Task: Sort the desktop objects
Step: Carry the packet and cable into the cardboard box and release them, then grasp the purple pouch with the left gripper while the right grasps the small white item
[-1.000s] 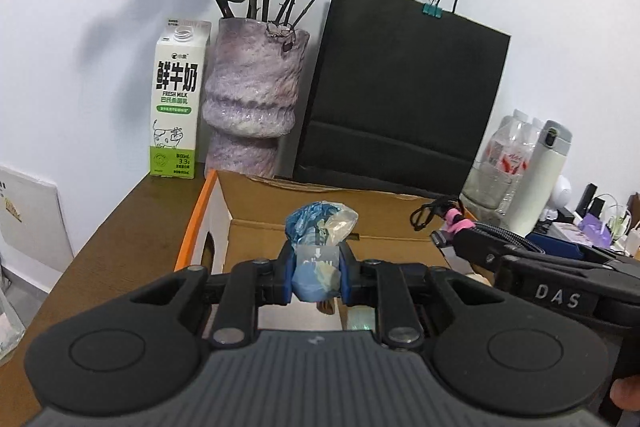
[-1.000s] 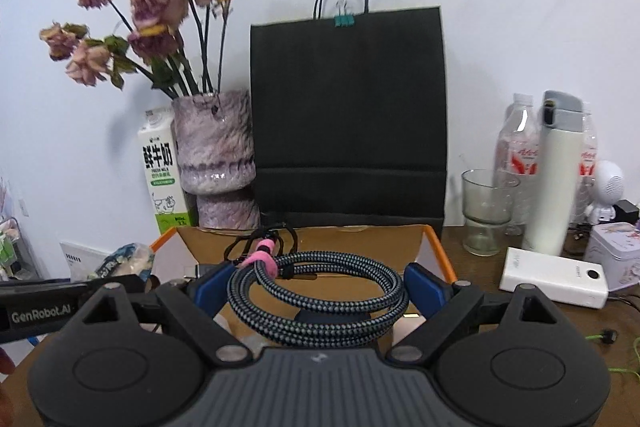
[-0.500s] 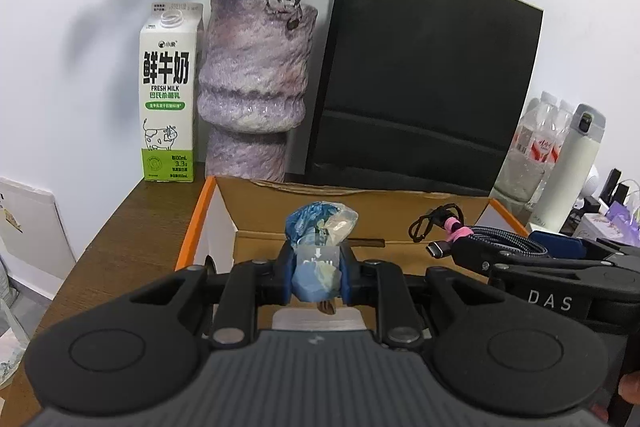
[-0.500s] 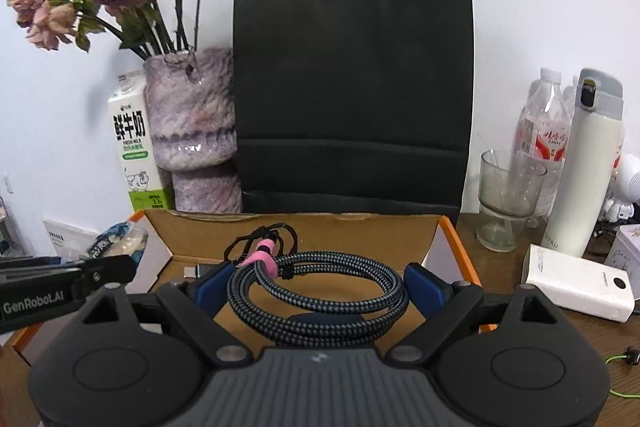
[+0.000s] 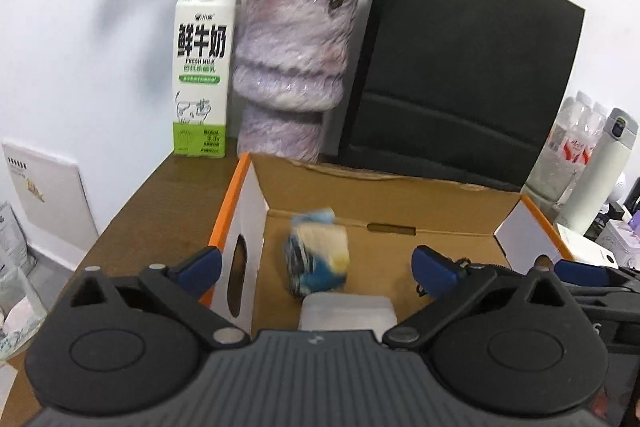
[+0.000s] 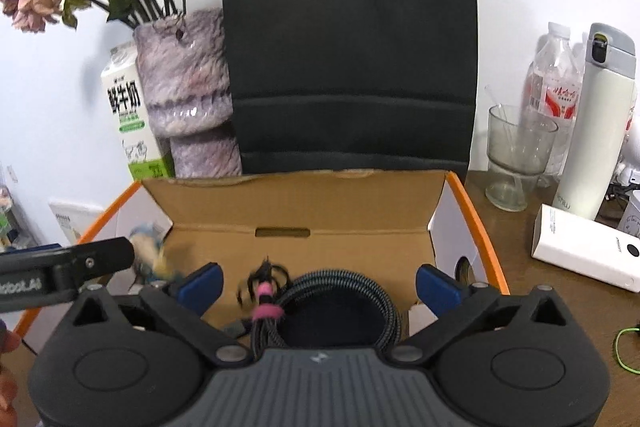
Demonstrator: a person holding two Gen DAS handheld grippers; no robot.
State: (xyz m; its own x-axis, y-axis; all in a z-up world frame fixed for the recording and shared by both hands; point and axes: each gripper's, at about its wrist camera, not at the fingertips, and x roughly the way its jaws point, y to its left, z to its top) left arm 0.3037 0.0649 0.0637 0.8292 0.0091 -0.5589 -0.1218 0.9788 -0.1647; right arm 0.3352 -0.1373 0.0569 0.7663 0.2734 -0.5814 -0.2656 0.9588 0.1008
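Left wrist view: the left gripper [image 5: 316, 265], which had clamped the blue packet [image 5: 317, 262], was opening wide; the packet, blurred, was dropping free into the cardboard box [image 5: 384, 217]. Right wrist view: the right gripper [image 6: 318, 283] was likewise opening; the coiled cable [image 6: 340, 303] lay unpinched between its jaws, low in the box; both items counted as sorted.
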